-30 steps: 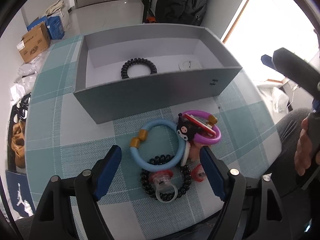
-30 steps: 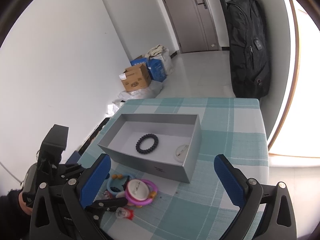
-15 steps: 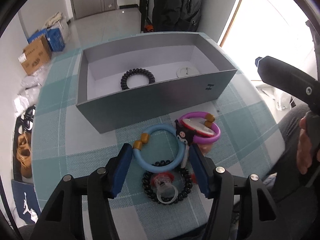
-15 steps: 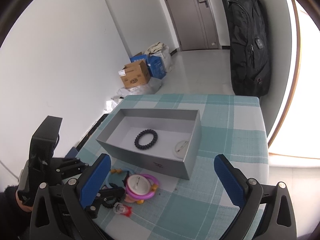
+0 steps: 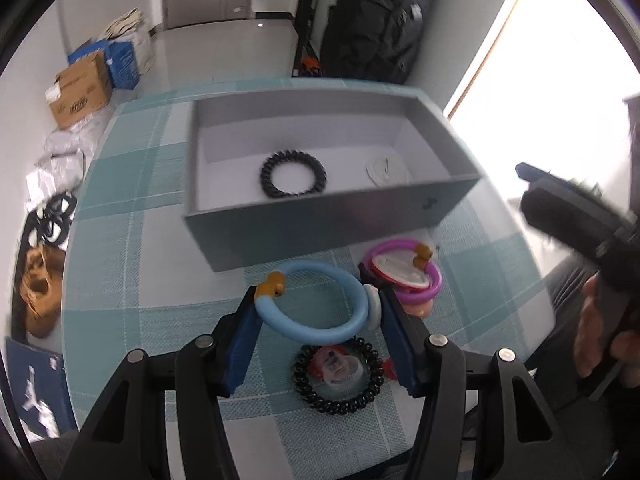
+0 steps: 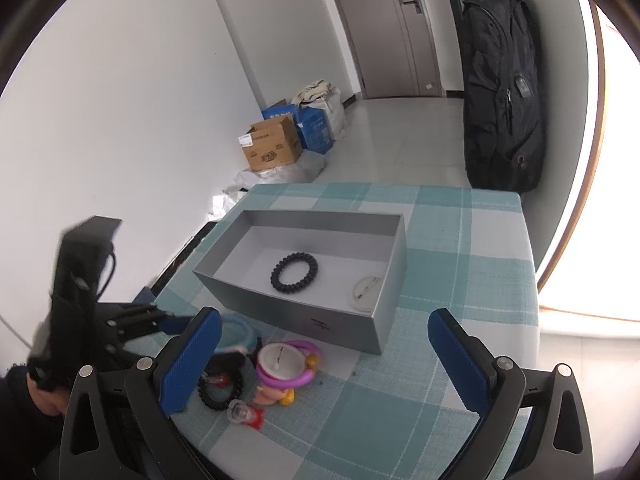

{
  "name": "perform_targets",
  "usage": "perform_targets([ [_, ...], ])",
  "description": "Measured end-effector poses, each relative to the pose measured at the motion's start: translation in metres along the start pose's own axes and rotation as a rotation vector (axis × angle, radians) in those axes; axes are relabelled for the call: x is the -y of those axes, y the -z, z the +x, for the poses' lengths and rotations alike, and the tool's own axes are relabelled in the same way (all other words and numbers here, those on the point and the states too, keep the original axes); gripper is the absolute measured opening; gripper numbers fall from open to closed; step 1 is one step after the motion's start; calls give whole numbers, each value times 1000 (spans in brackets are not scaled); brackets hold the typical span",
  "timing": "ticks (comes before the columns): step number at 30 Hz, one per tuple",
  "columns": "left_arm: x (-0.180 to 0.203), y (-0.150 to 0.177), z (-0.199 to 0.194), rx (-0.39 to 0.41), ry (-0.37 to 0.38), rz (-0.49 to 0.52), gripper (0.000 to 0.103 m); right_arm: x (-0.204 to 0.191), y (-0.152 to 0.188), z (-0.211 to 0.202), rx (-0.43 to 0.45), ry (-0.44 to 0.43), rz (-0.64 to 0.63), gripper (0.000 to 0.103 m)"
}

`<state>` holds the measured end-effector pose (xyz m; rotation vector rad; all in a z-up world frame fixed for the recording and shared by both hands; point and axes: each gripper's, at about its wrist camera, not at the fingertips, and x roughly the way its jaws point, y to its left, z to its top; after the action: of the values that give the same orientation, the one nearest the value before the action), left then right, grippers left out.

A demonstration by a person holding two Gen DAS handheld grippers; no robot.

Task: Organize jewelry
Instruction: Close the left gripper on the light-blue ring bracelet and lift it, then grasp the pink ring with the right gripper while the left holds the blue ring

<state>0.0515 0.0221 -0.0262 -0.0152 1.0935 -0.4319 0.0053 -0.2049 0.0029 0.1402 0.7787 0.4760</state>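
Blue bracelet (image 5: 314, 306) between left gripper's (image 5: 320, 322) closing jaws.

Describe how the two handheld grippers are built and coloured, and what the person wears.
Both the left gripper and right gripper have black angular frames with silver screws and flat blue ribbed pads. A black cable runs from the left one's boxy top. A dark sleeve shows.

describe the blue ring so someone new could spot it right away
Find the grey box on the checked tablecloth. Just in front of it the blue ring sits between the left gripper pads. Unlike the purple ring beside it, it is light blue with a mustard bead.
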Motion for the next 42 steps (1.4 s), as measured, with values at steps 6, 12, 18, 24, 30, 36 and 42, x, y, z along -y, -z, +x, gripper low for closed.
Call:
perform_targets([
  [6,-16,0,-14,43,37,-84,52,4,5,9,-48,-2,32,103],
  [12,-16,-8,-39,154,92,-120,52,-1,19,25,-149,-54,55,103],
  [18,-32,-14,-40,206,152,-186,52,-13,28,38,-201,-89,24,95],
  [24,-42,-18,-39,202,206,-224,52,-23,27,43,-182,-118,8,69],
  [30,-47,-18,-42,200,237,-238,52,-45,26,47,-168,-43,-146,48],
  [36,-54,-17,-42,190,271,-267,52,-56,34,55,-207,18,-263,19],
  [42,-56,-18,-40,180,282,-279,52,-50,31,52,-208,-57,-195,16],
])
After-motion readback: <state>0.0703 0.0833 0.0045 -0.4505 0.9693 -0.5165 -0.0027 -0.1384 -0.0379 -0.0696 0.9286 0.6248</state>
